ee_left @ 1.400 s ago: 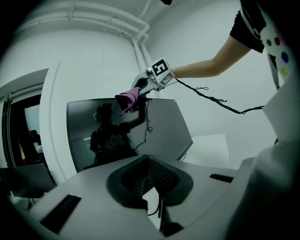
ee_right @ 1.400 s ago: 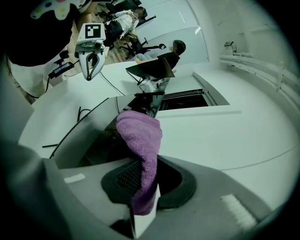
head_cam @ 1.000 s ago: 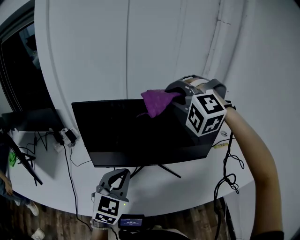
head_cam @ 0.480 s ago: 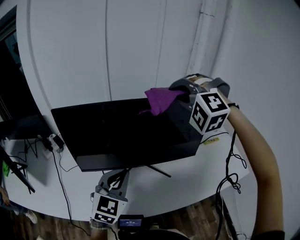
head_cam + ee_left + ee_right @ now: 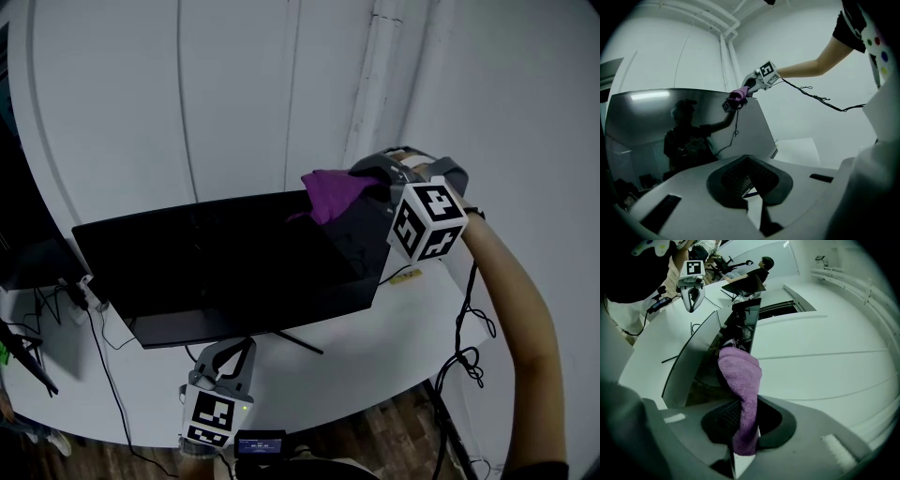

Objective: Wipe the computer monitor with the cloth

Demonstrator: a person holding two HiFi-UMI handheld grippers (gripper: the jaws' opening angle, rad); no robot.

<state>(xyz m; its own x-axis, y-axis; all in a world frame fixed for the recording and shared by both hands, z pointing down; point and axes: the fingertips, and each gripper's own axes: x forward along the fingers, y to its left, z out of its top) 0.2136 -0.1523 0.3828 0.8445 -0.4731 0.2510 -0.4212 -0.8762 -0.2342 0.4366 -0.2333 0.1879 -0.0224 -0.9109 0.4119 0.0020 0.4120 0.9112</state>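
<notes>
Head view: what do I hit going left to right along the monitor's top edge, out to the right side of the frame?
Wide black flat-screen monitor → crumpled purple cloth at its top right corner → right gripper, shut on the cloth → person's bare forearm.

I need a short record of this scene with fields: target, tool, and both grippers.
target: monitor, black, screen dark, stands on the white table
tool: cloth, purple, at the monitor's upper right corner in the head view
right: right gripper, shut on the cloth
left: left gripper, shut, empty, low in front of the monitor
</notes>
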